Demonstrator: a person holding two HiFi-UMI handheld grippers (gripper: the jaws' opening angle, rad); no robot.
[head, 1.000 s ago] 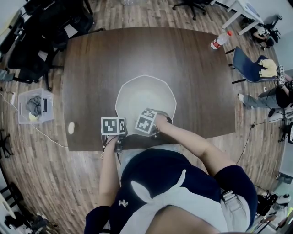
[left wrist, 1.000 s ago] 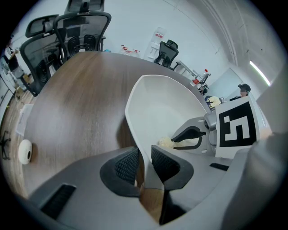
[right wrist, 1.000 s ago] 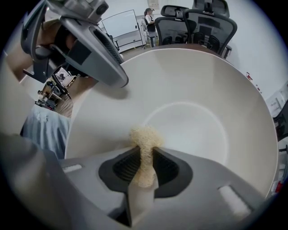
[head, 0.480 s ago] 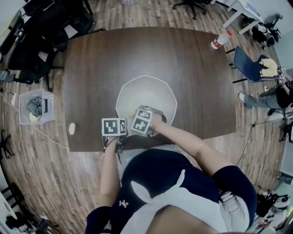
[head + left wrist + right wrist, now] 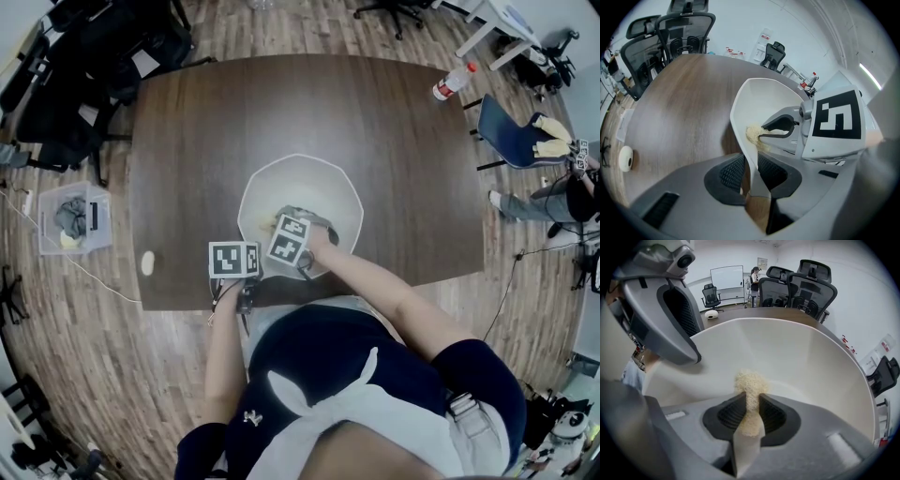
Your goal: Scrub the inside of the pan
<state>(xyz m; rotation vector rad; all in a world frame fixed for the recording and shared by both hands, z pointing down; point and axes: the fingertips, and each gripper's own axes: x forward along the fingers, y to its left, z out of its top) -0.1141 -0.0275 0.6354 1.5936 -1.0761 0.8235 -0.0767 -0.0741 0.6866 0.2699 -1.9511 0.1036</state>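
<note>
A floor of wood planks point(image 5: 309, 28) runs all round a broad, dark brown table point(image 5: 281, 112) with rounded corners. Black office chairs point(image 5: 84, 66) crowd the floor at its far left, and a blue chair point(image 5: 506, 131) stands off its far right corner. The right gripper view also shows white walls, a whiteboard point(image 5: 726, 277) at the end of the room and a person point(image 5: 753, 277) standing beside it. On the floor left of the table sits a pale open basket point(image 5: 42, 225) holding a crumpled grey cloth point(image 5: 67, 216) and something yellow that is too small to make out. The pan point(image 5: 309, 187), white with a faceted rim, rests on the table's near half, just in front of the person wearing the camera. The left gripper point(image 5: 751, 174) has its ribbed pads pinched on the pan's near rim, one pad outside the wall and one inside. The right gripper point(image 5: 751, 413) reaches down into the pan on its near left side, close by the left gripper, with its jaws clamped on a pale, fibrous scrubber point(image 5: 750, 385). The scrubber's tuft sticks out past the pads and lies against the pan's inner surface, low on the wall nearest the left gripper. A plastic bottle point(image 5: 451, 82) with a red cap lies near the table's far right corner, well apart from the pan. A small pale round object point(image 5: 145, 262) sits near the table's left edge.
</note>
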